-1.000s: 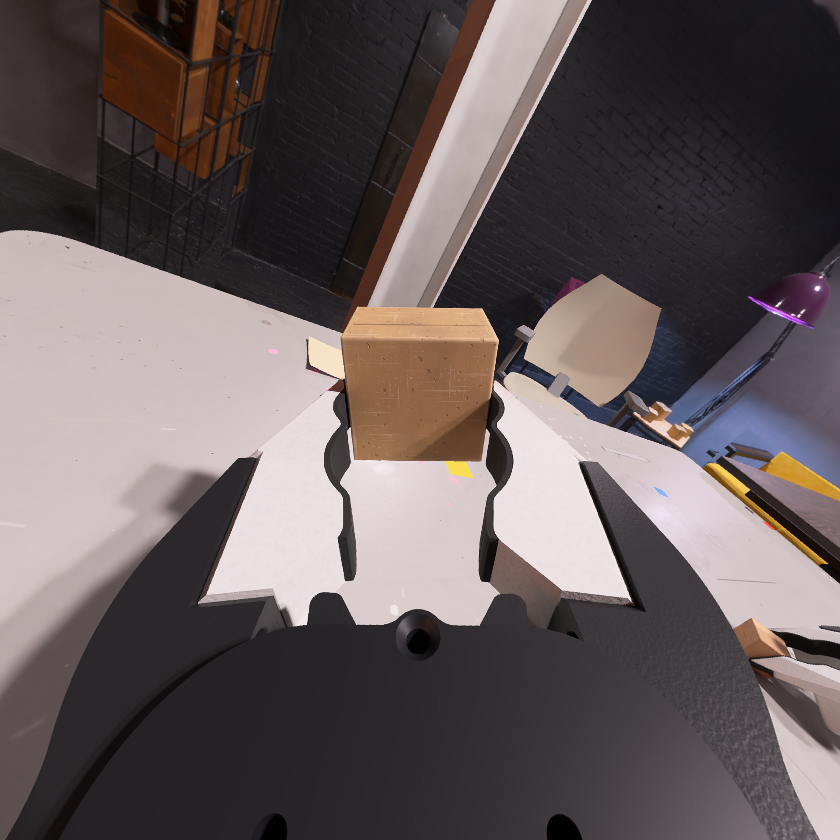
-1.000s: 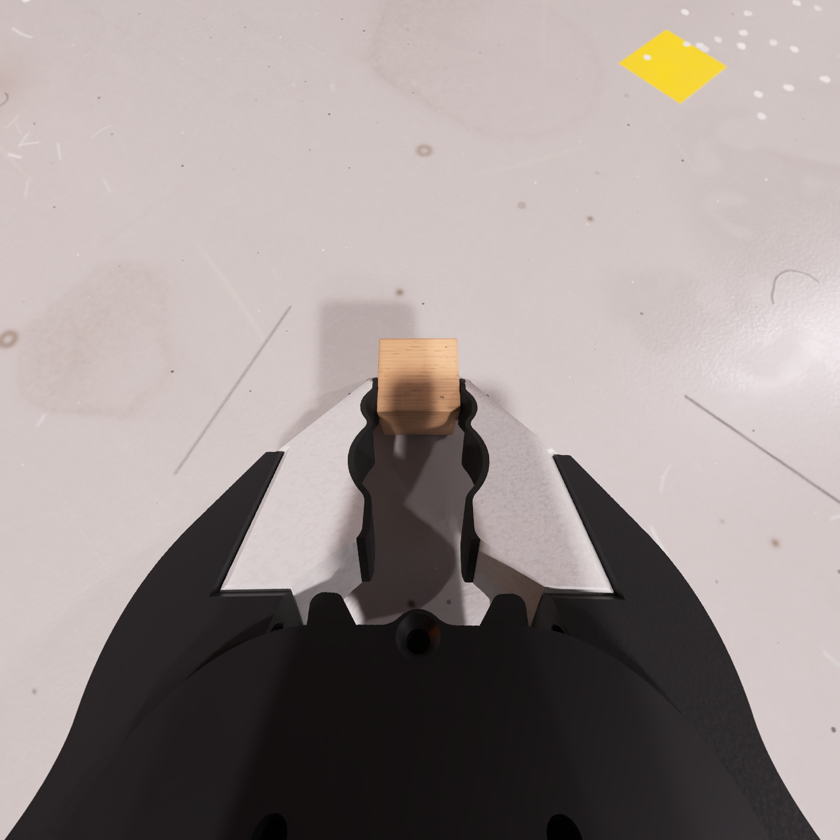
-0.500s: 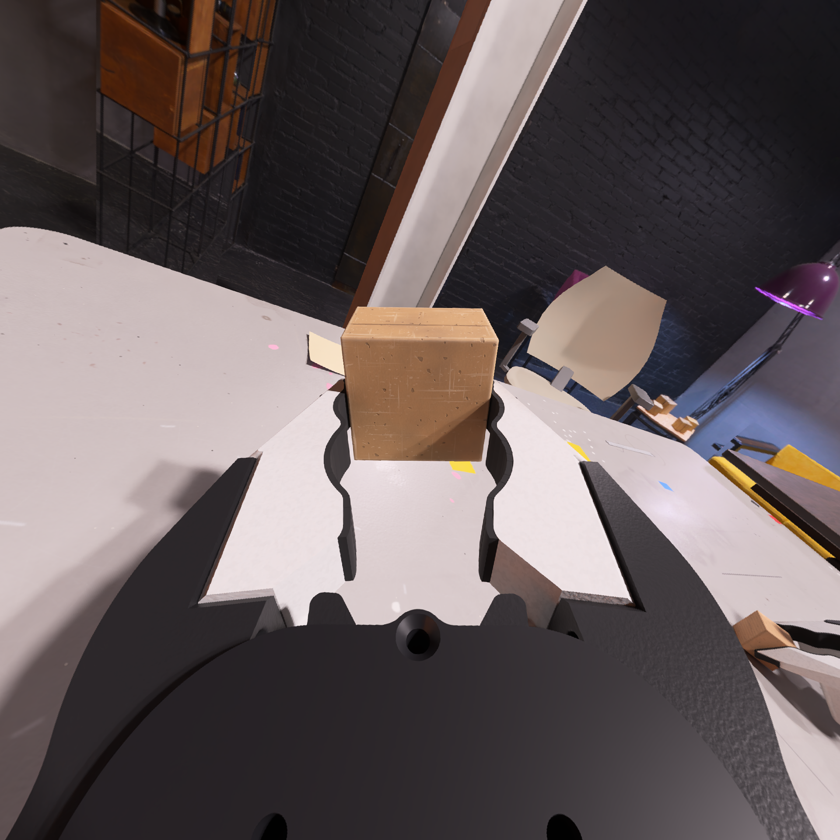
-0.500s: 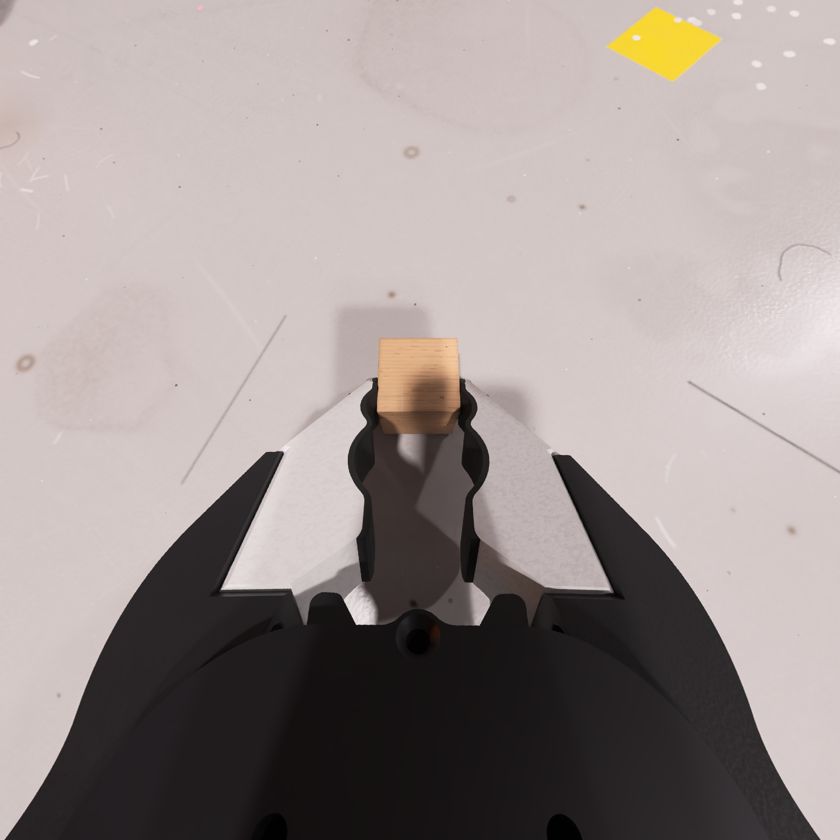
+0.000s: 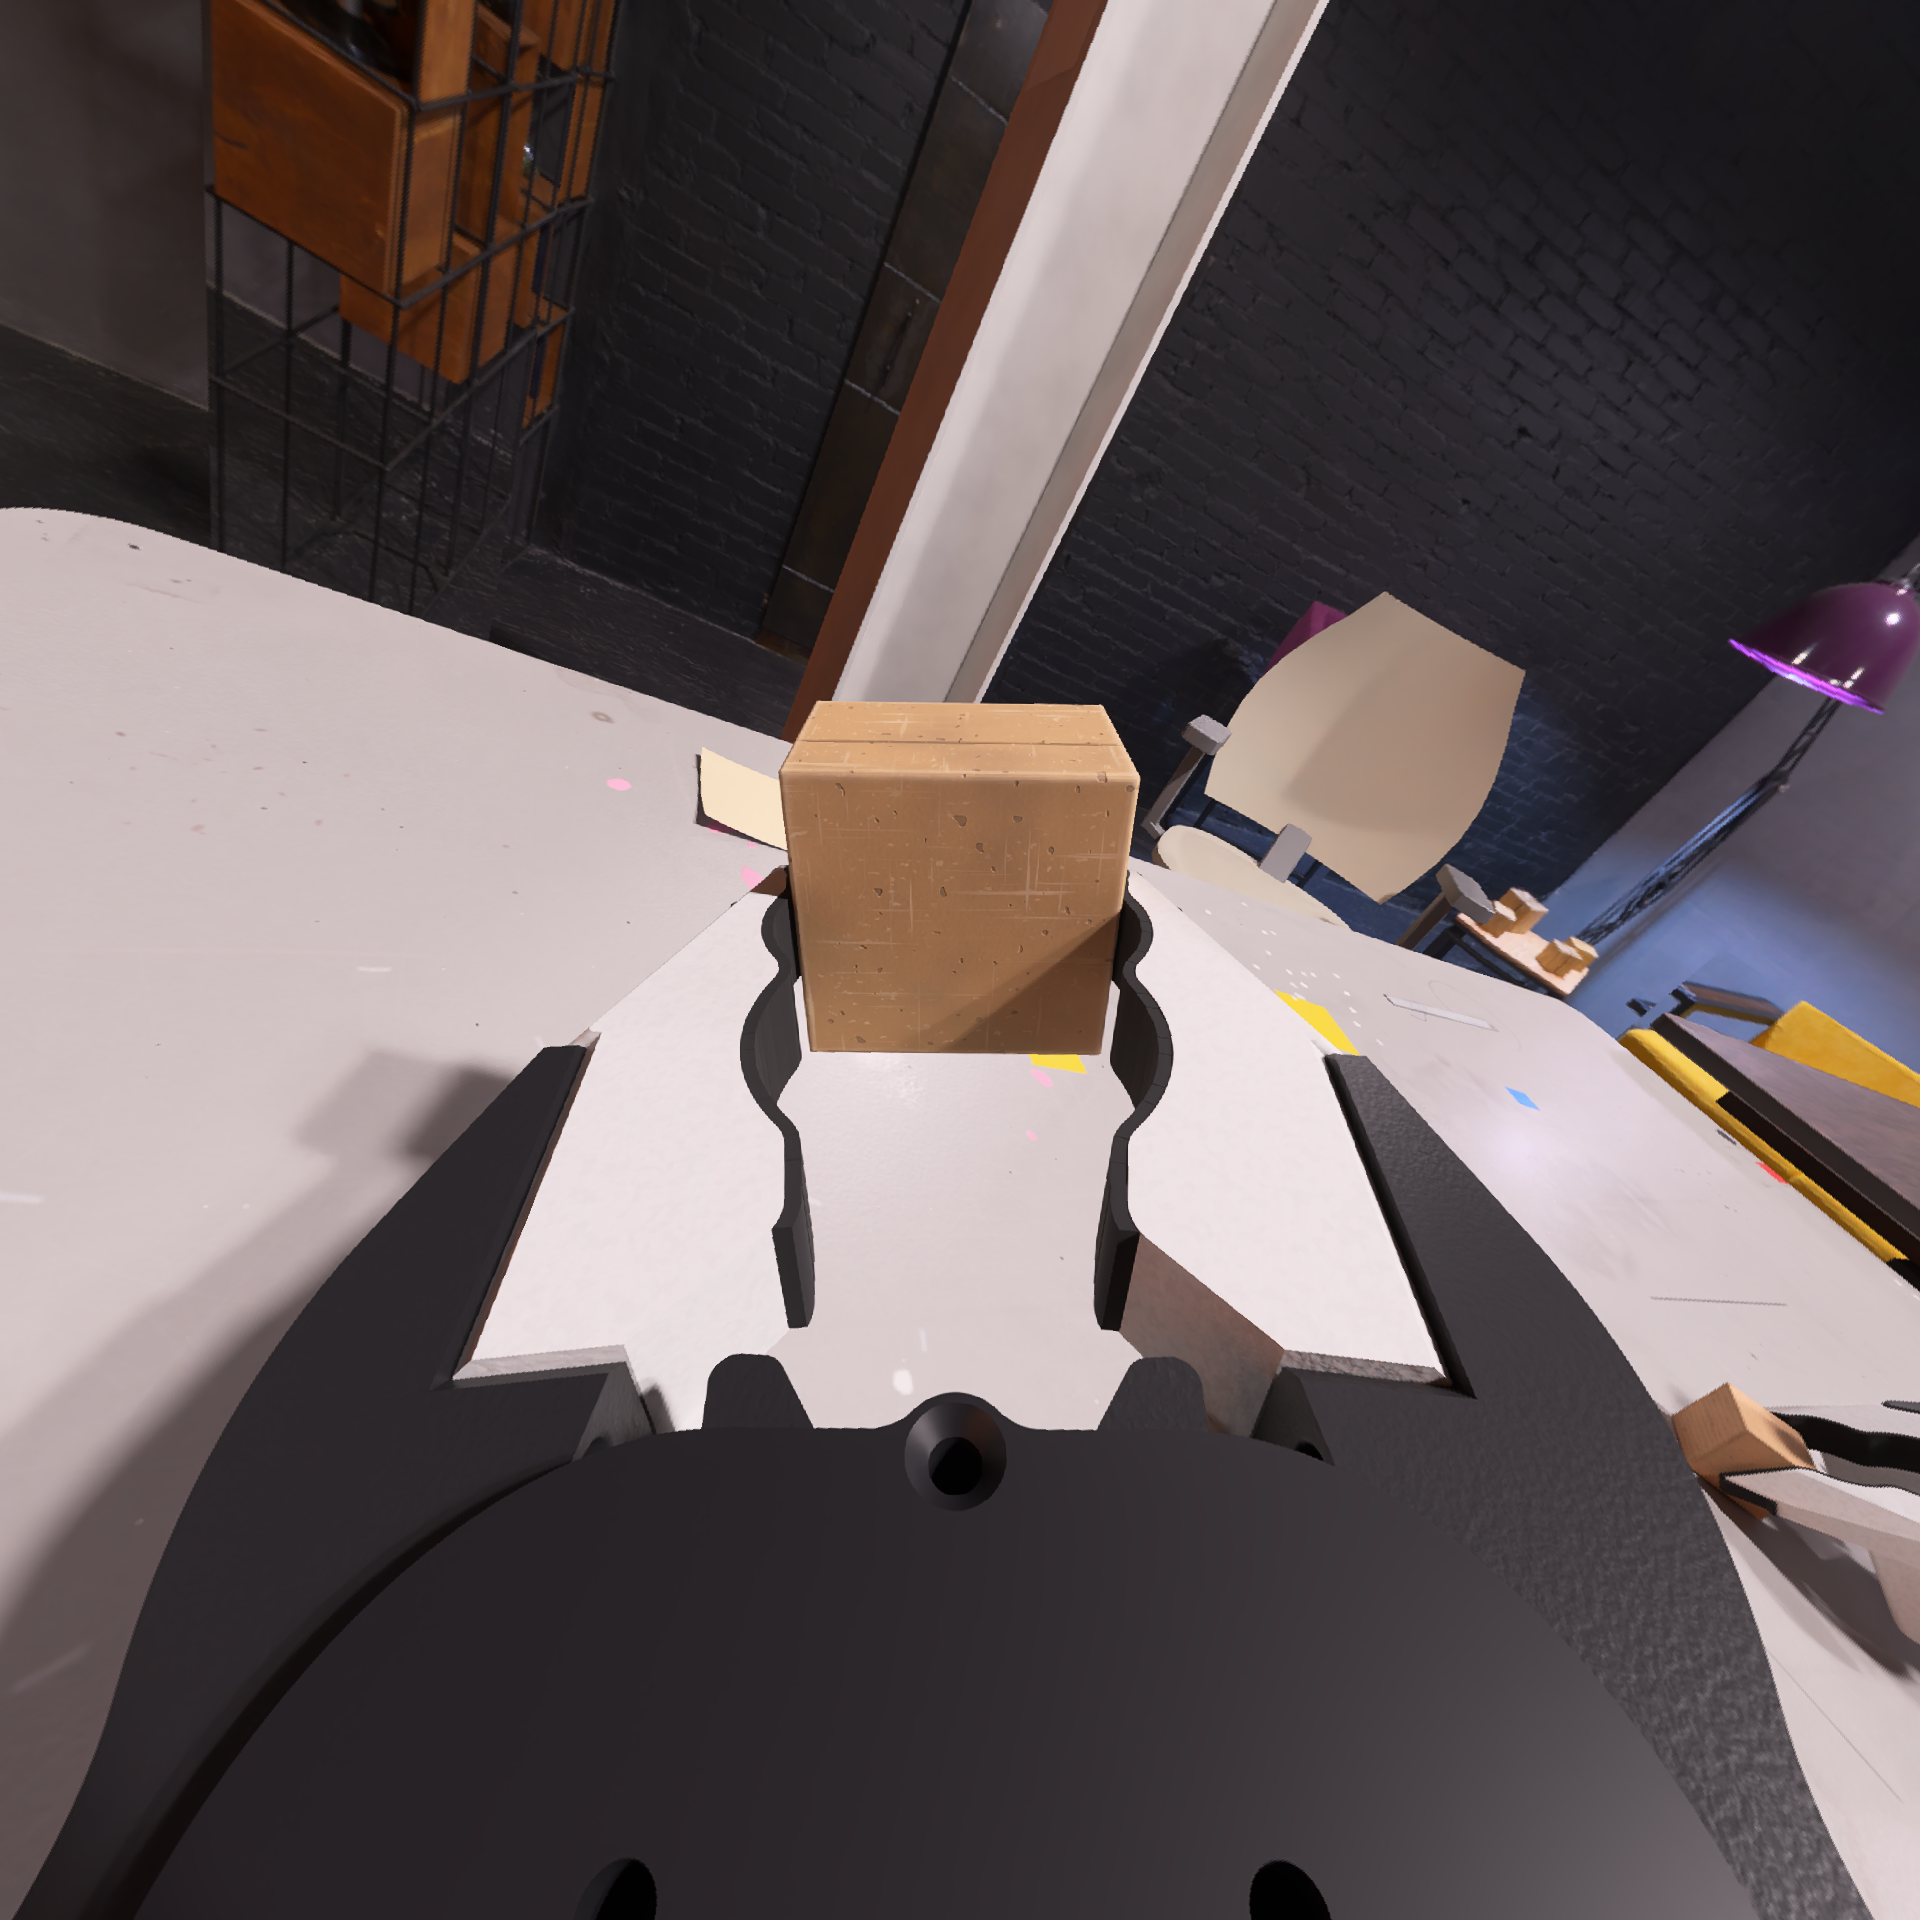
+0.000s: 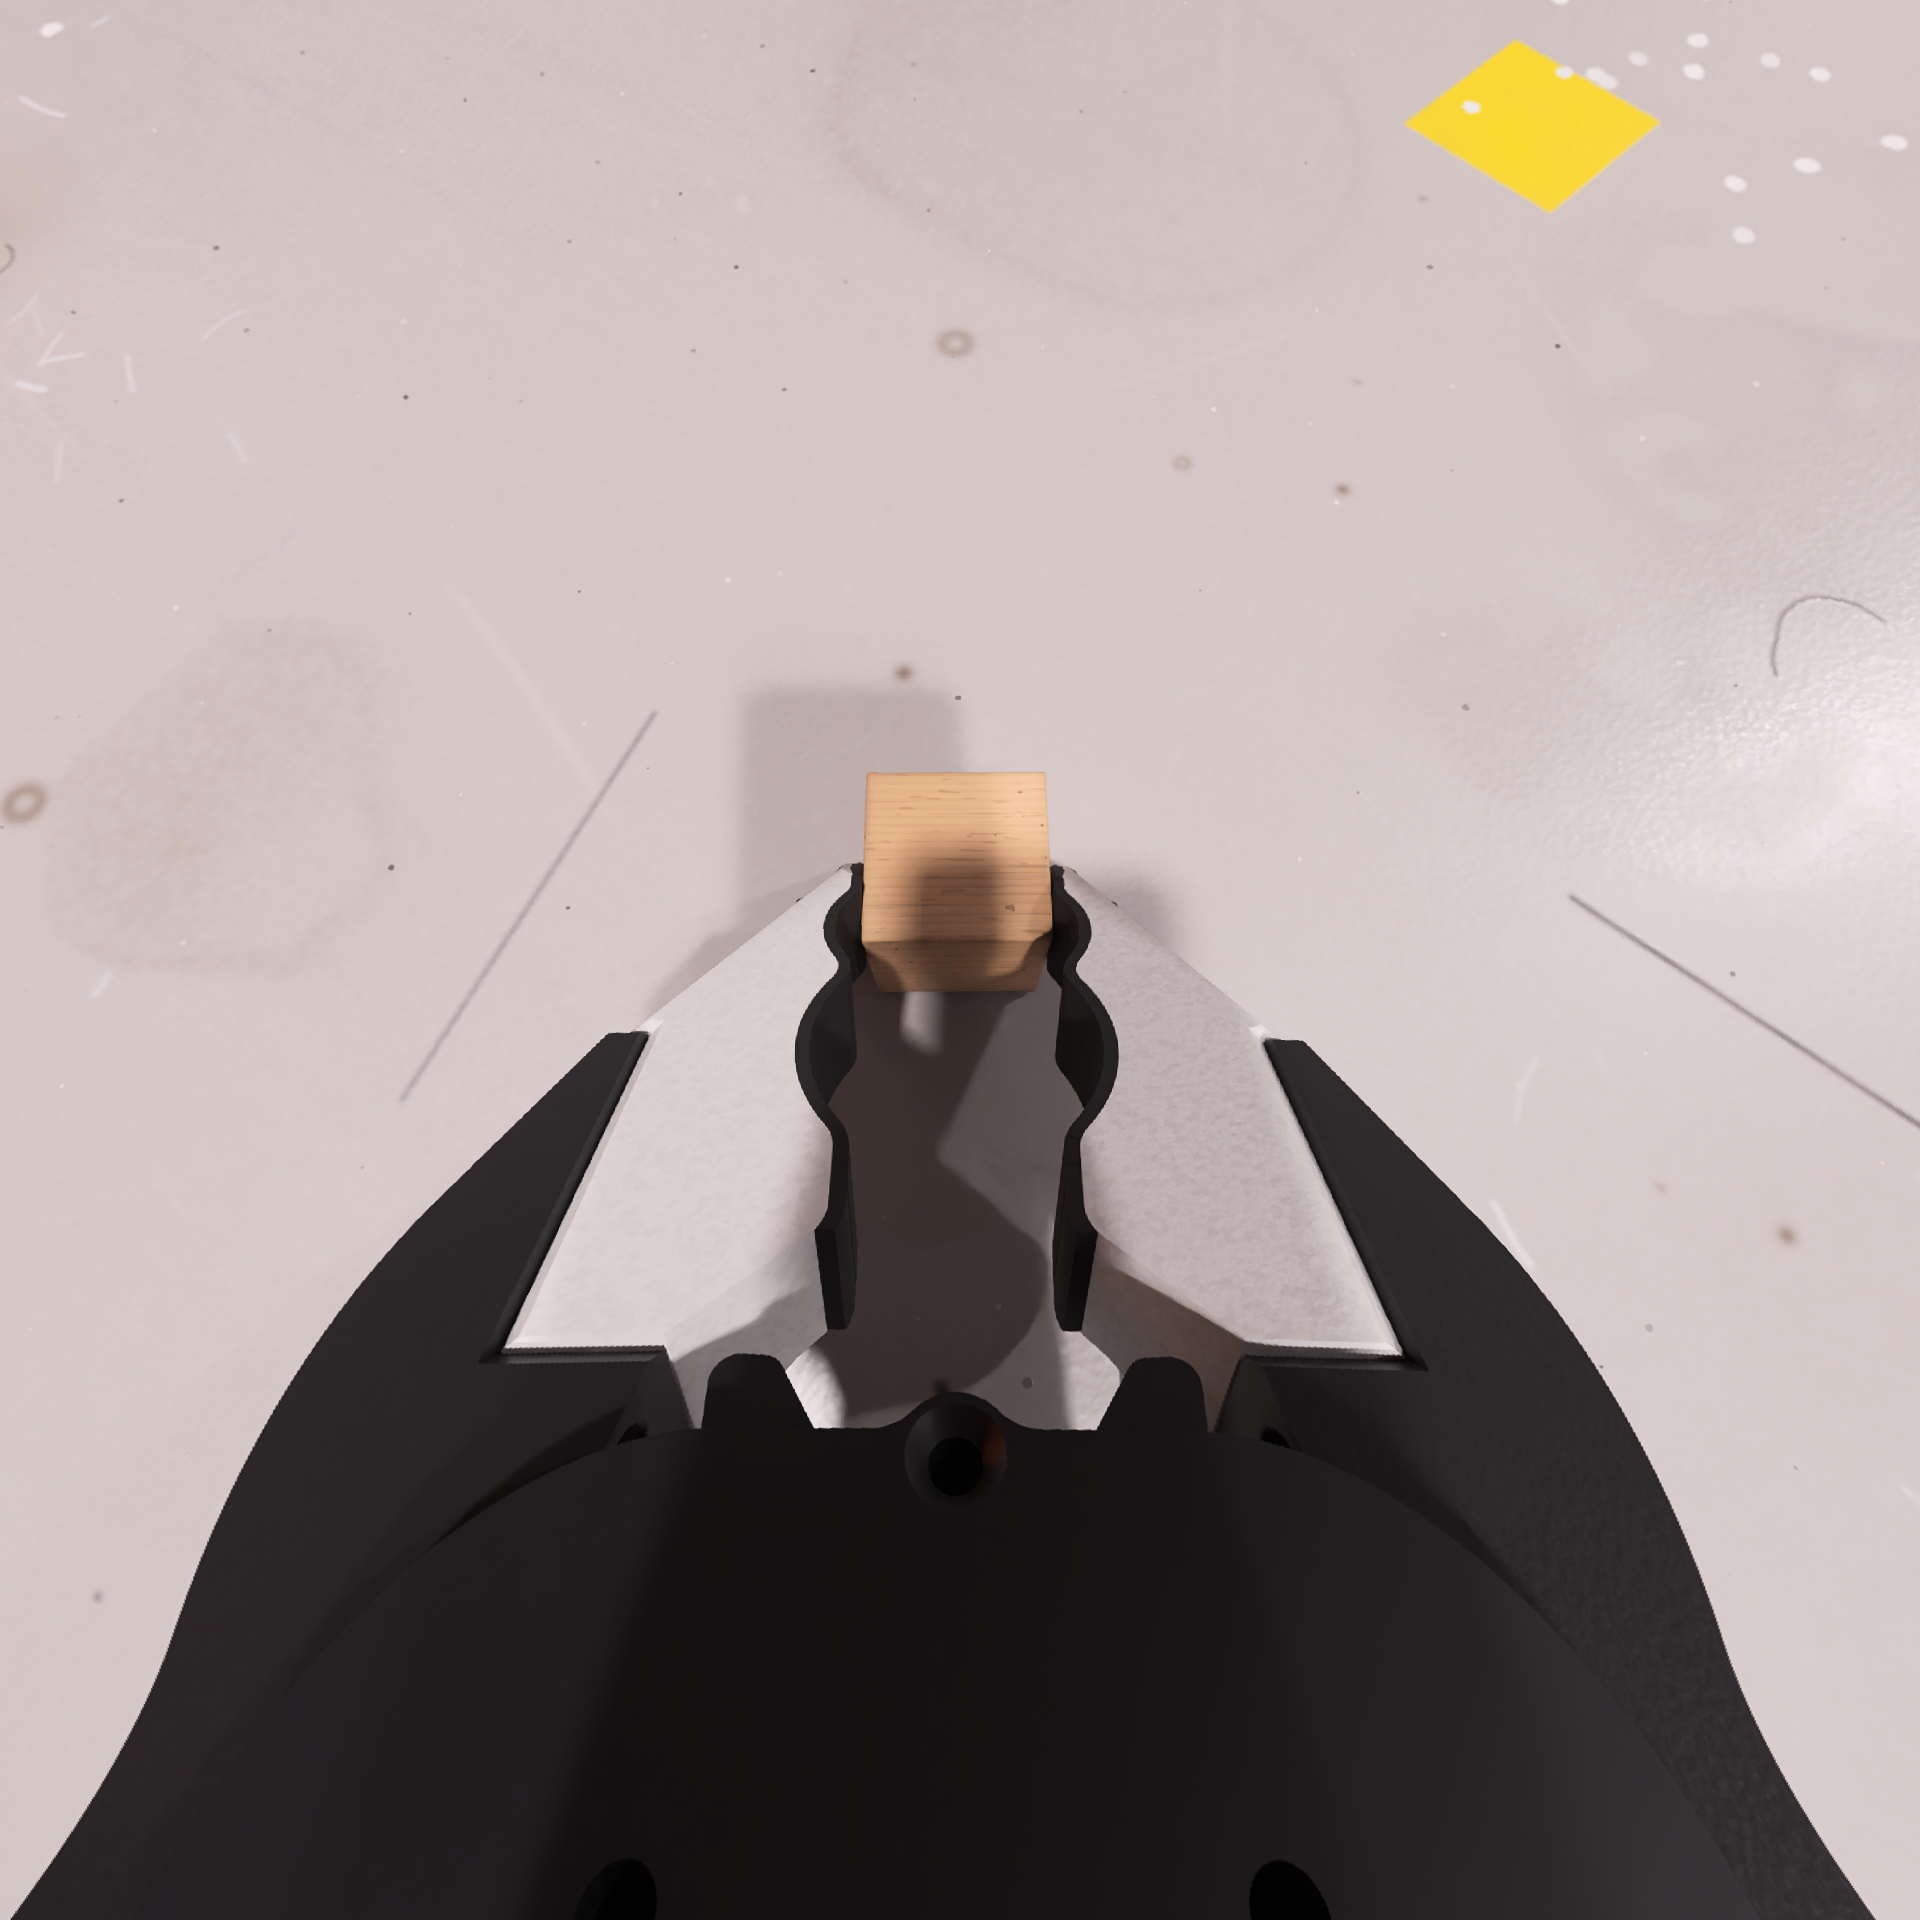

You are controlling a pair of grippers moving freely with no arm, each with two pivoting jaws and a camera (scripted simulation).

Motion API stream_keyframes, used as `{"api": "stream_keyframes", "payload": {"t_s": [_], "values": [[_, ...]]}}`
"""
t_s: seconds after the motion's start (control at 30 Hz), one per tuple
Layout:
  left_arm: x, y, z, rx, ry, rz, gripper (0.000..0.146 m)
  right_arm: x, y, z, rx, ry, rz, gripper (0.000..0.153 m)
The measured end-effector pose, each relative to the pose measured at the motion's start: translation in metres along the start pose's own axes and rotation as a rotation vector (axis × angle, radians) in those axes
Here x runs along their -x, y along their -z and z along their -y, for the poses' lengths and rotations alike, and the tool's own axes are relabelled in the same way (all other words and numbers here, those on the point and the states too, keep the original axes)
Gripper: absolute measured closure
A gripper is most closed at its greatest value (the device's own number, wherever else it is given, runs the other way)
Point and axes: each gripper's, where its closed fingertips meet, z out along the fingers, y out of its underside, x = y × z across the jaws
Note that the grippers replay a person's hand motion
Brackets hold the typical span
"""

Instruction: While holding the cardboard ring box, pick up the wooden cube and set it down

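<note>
From the left wrist view, the left gripper (image 5: 956, 914) is clamped on the cardboard ring box (image 5: 956, 883), its two fingertips pressed against the box's side faces; the box sits upright between them, lifted clear of the pale surface (image 5: 312, 883). Beyond it a cream paper scrap (image 5: 738, 800) lies on the surface, with a beige chair (image 5: 1361, 758) and a purple lamp (image 5: 1829, 649) against the dark brick wall. At the lower right edge of this view the right gripper (image 5: 1766, 1470) shows, closed around the wooden cube (image 5: 1730, 1439). From the right wrist view, the right gripper (image 6: 956, 914) pinches the wooden cube (image 6: 954, 883) at its fingertips, the jaws narrow and touching both sides; the cube casts a shadow on the scratched surface (image 6: 416, 468) below. A yellow diamond mark (image 6: 1532, 125) lies well apart at the upper right.
</note>
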Motion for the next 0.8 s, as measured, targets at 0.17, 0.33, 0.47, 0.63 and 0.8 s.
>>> {"api": "stream_keyframes", "payload": {"t_s": [0.17,0.33,0.47,0.63,0.8], "values": [[-0.0007,-0.0007,-0.0013,0.006,-0.002,-0.002,0.087,0.0008,-0.0005,0.0004,-0.005,0.008,0.001,0.118],[-0.0014,-0.0016,-0.0028,0.013,-0.007,-0.002,0.087,0.0009,-0.0002,0.0011,-0.013,0.008,0.001,0.118],[-0.0014,-0.0017,-0.0032,0.015,-0.008,-0.002,0.087,0.0014,-0.0006,0.0010,-0.012,0.013,0.002,0.118],[-0.0016,-0.0017,-0.0034,0.016,-0.007,-0.003,0.087,0.0016,-0.0010,0.0007,-0.008,0.014,0.005,0.118],[-0.0019,-0.0016,-0.0034,0.016,-0.007,-0.005,0.087,0.0017,-0.0008,0.0004,-0.002,0.009,0.008,0.118]]}}
